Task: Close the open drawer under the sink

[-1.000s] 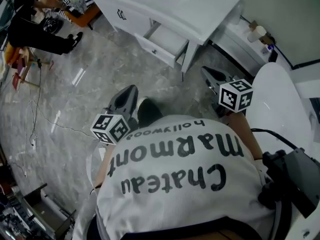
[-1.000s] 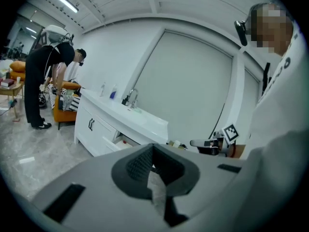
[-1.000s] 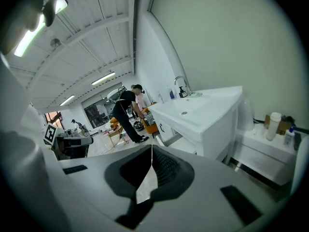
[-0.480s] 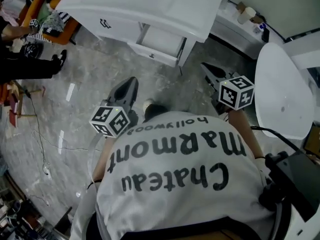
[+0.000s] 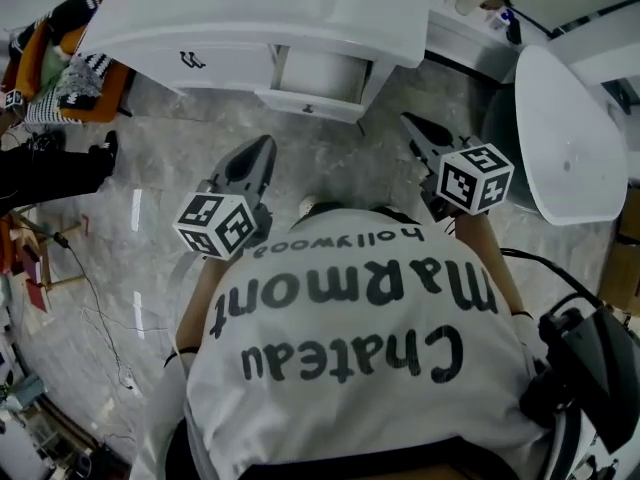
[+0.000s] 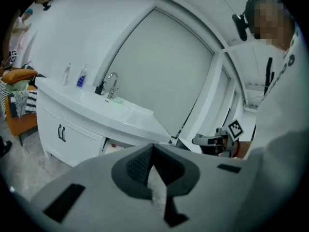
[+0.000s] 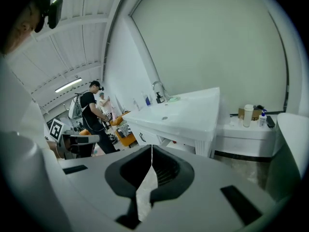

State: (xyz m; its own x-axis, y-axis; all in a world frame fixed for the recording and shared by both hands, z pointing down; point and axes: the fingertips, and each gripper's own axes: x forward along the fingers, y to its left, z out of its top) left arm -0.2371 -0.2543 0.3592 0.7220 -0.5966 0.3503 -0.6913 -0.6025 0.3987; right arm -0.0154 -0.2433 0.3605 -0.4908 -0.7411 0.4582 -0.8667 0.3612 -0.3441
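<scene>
- The left gripper (image 6: 153,148) has its jaws clenched tip to tip with nothing between them. The right gripper (image 7: 151,150) is likewise closed and empty.
- In the head view both grippers are held out ahead of the person's chest, the left gripper (image 5: 264,148) and the right gripper (image 5: 411,124) each angled a little downward over the marble floor (image 5: 150,178).
- Compared with a second ago, the vanity (image 5: 290,13) no longer sits skewed toward the upper right. It now lies square across the top of the head view, so the person has turned to face it.
- The drawer (image 5: 318,80) is still pulled out beneath the sink, to the right of the closed cabinet door (image 5: 195,63). It lies ahead, roughly between the lines along which the two grippers point.
- Both grippers are well apart from the drawer front, so nothing touches it yet.
- For the task this looks like the end of the lining-up. The closing push has not begun, and shut jaws would serve well as a blunt pusher against the front panel once either gripper reaches it.
</scene>
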